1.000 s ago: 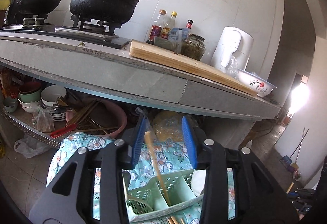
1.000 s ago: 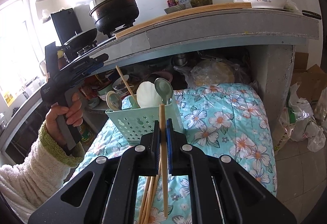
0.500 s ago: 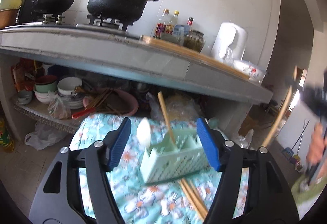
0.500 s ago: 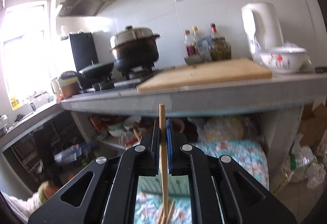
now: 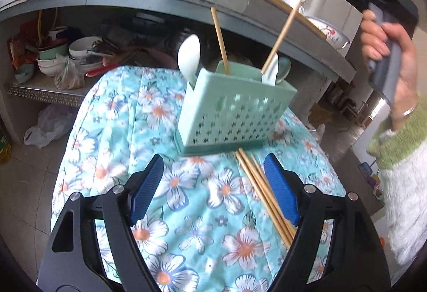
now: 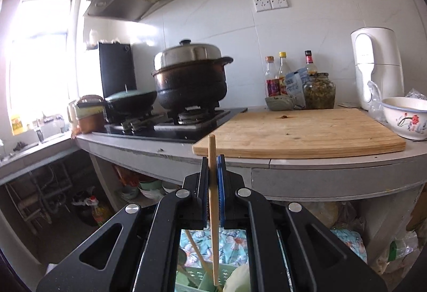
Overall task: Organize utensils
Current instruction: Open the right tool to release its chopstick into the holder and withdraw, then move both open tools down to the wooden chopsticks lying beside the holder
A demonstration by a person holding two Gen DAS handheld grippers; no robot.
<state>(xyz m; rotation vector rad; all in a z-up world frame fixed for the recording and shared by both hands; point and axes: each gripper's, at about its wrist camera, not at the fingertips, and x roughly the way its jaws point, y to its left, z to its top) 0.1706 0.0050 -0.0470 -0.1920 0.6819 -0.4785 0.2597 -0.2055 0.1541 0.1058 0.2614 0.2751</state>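
Note:
A mint-green perforated utensil holder [image 5: 234, 110] stands on the floral cloth [image 5: 112, 116], with white spoons [image 5: 189, 57] and one wooden chopstick [image 5: 220, 41] upright in it. My left gripper [image 5: 213, 185] hovers just in front of it, its jaws opening, nothing between them. Several loose chopsticks [image 5: 264, 190] lie on the cloth by its right finger. My right gripper [image 6: 212, 172] is shut on a single chopstick [image 6: 212, 212], held above the holder [image 6: 197, 278]; from the left wrist that chopstick [image 5: 288, 22] slants down to the holder's right compartment.
A grey counter [image 6: 320, 161] carries a chopping board [image 6: 301, 132], a black pot [image 6: 190, 81] on the stove, bottles, a jar, a kettle and a flowered bowl [image 6: 405, 117]. Under the counter a shelf holds stacked bowls [image 5: 80, 49]. A hand [image 5: 387, 44] in a green-cuffed sleeve holds the right gripper.
My left gripper let go of its chopstick in the holder, drew back and down, and opened wide. My right gripper rose with its chopstick to above the holder.

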